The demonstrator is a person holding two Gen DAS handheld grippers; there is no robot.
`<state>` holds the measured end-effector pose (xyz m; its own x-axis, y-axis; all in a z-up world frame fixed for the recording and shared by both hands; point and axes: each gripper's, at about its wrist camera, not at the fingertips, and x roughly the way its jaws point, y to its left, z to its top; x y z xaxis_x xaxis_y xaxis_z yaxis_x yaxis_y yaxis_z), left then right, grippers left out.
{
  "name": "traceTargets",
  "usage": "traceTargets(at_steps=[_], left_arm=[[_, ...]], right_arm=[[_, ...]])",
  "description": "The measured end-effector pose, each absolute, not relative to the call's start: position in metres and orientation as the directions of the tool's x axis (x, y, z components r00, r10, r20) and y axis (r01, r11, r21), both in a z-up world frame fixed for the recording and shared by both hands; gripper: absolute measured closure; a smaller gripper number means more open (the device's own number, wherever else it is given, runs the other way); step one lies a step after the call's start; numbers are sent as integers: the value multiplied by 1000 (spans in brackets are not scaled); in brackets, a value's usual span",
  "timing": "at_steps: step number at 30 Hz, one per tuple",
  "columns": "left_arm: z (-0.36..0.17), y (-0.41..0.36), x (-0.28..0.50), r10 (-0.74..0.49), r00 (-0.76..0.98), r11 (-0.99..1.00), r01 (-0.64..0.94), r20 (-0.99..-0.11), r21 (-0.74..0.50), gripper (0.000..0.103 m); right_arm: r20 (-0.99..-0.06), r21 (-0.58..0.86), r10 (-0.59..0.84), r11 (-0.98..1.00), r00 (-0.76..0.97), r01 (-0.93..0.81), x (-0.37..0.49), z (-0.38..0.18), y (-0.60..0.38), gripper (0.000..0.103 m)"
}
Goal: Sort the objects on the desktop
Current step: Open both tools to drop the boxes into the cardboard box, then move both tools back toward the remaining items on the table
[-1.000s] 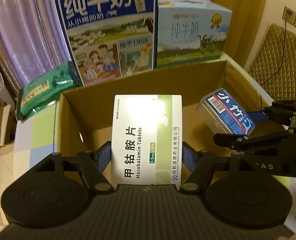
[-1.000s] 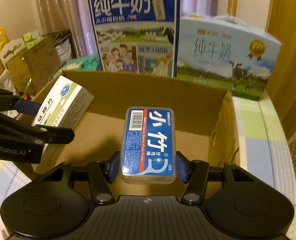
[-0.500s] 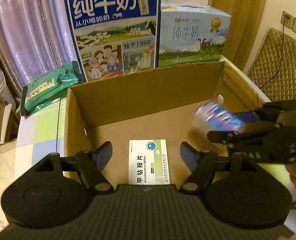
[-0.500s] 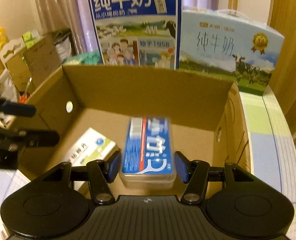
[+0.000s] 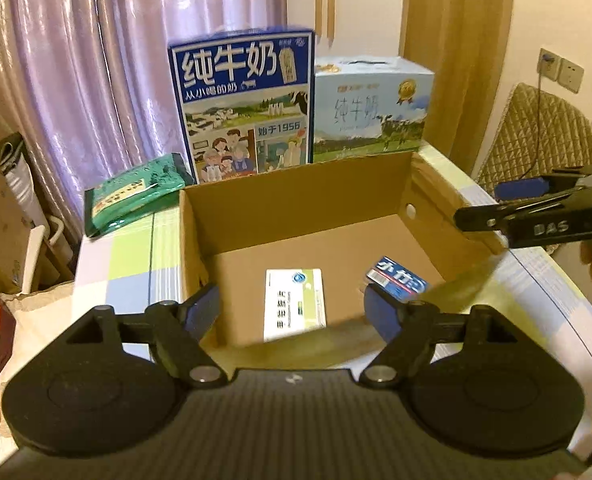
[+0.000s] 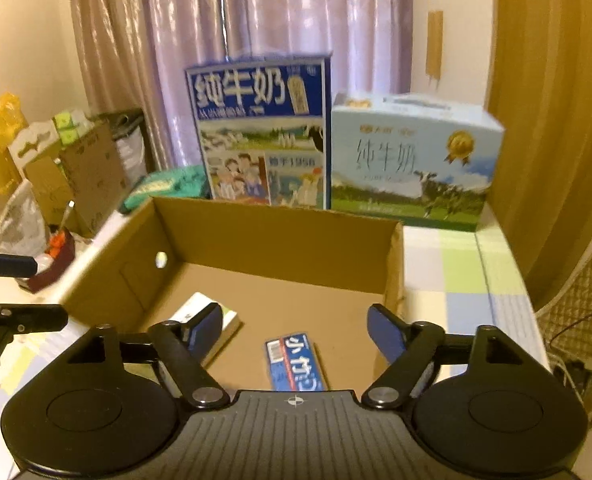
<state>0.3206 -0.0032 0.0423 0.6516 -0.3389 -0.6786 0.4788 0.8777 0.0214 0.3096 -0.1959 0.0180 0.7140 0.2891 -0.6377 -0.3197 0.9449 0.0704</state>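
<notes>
Left wrist view: both claws, left (image 5: 291,308) and right (image 6: 296,326), gape wide and hold nothing above the cardboard box (image 5: 296,204).
We judge the tablet carton (image 5: 294,304) and floss-pick case (image 5: 398,280), flat on its floor, light and rigid; grip across their long sides.

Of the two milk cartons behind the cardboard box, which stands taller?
The dark blue milk carton on the left; the pale blue milk carton beside it is lower and wider.

A lived-in room at home, I'm seeing.

I'm looking at lilac curtains (image 5: 95,60) hanging at the far side, two milk cartons (image 6: 263,136) standing on a checked tablecloth (image 5: 131,248), a quilted chair (image 5: 544,140) sitting right beneath wall sockets (image 5: 560,70), and bags piling up left.
</notes>
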Motion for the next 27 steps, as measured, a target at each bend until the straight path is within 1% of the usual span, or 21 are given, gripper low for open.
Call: traceTargets(at_steps=[3,6,10,13,18,27], left_arm=[[49,5,290,-352,651,870,493,-672,23,22],[50,12,256,-349,655,862,506,-670,46,19],[41,25,214,-353,649,850,524,-674,59,10],[29,39,186,-348,627,840,539,-696,65,9],[9,57,152,-308,603,820,561,-736,117,8],[-17,76,116,-314,561,786,606,-766,122,8]], right_arm=[[-624,87,320,935,713,-344,271,29,-201,19],[-629,102,348,923,695,-370,230,31,-206,13],[-647,122,360,919,672,-375,182,23,-214,5],[-667,139,362,919,651,-368,154,11,-220,3],[-703,171,354,926,616,-337,120,-10,-232,2],[-746,179,318,942,585,-284,76,-34,-255,2]])
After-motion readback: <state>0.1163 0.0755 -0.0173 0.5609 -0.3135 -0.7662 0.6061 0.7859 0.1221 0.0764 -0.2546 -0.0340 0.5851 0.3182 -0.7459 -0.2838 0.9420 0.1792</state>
